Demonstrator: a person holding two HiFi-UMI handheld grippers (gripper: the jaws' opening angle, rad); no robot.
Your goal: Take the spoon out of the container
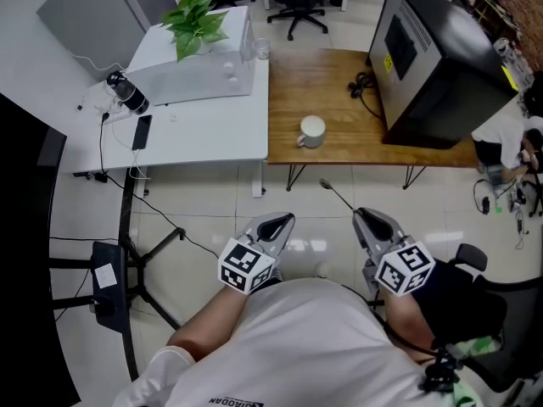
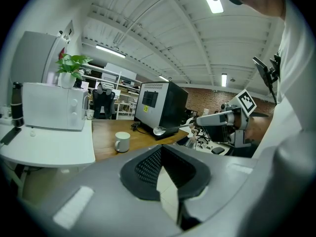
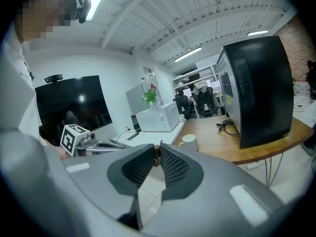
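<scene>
Head view: both grippers are held close to the person's chest, over the floor and well short of the tables. The right gripper point(image 1: 361, 215) points far and slightly left, with the spoon point(image 1: 336, 195) sticking out beyond its tips, bowl end farthest. The mug point(image 1: 311, 131) stands near the wooden table's point(image 1: 339, 91) near edge, well apart from the spoon, so the spoon looks clear of its container. The left gripper point(image 1: 286, 220) sits level with the right one, to its left, angled a little right. It carries nothing, probably just parked out of the way.

Left gripper view: its jaws meet at the tips with nothing between them. To the far right, the right gripper reaches in level, and the spoon's bowl point(image 2: 159, 130) faces up, as if held flat for carrying.

Right gripper view: the jaws are clamped together on the brown end of the spoon's handle point(image 3: 156, 153), pinched right at the tips. The mug point(image 3: 188, 141) shows beyond them on the table, at a distance.
</scene>
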